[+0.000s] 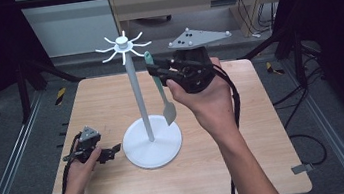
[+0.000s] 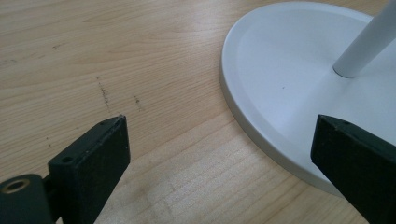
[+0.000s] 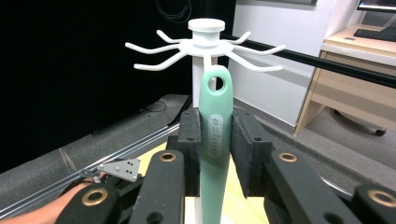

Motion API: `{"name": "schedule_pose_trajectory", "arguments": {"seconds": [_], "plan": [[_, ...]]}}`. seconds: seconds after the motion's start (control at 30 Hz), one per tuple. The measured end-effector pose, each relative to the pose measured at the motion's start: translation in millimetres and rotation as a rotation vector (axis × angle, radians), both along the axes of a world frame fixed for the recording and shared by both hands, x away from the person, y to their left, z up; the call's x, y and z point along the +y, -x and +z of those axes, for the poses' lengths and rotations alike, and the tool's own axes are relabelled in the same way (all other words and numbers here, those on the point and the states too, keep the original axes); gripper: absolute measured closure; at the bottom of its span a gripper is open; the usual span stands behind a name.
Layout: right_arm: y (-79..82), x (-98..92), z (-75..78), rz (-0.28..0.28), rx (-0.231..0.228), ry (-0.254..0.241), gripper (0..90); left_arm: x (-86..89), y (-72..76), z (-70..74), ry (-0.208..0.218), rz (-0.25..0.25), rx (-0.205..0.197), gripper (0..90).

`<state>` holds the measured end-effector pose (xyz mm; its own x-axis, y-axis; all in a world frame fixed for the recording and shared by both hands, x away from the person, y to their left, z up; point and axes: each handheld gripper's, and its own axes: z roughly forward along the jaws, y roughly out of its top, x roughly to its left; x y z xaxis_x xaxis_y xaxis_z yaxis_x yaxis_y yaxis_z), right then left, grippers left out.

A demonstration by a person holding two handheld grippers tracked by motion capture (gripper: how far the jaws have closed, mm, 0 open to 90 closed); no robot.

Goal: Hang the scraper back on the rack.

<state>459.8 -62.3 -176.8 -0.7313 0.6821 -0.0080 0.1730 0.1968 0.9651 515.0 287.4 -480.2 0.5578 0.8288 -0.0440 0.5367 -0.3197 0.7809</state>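
Mint-green silicone spatula [image 3: 215, 126] is clamped by its handle between the pads of the right gripper [image 3: 215, 140], held upright, hang-hole end up, grey blade [image 1: 169, 111] down below the gripper. The hole [image 3: 215, 84] sits just ahead of the jaws and just under the ring of curved hooks on the white plastic utensil stand [image 1: 124, 45].

Step in hand, as I read it: hang the spatula on a hook.
- Nearest hook looks to be the one pointing toward the gripper, right behind the hole in the right gripper view. Line the hole up with that tip, lift slightly, push forward, then lower so the hook's upturned end catches.
- Keep the handle vertical; a twist in the grip would turn the hole off the hook tip.
- Open only once the weight hangs on the hook.
- Hooks are thin and the pole [image 1: 139, 101] is tall and slim, so side load could rock the stand.

Left gripper [image 1: 97, 152] rests low on the bench [image 1: 250, 167], jaws wide and empty, straddling the rim of the round white base [image 2: 243, 107]. Good spot to steady it if the stand tips.

Surfaces: handle smooth, matte, rounded, embossed lettering; pads black foam-like; stand glossy moulded plastic; bench light wood-grain laminate, slightly scuffed.
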Motion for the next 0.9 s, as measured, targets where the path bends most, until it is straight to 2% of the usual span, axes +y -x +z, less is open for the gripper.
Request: {"name": "schedule_pose_trajectory", "arguments": {"seconds": [0.9], "plan": [[-10.7,14.3,-0.9,0.008,0.015,0.016,74.2,-0.3,0.0,0.0,0.002,-0.003,0.002,4.3]]}}
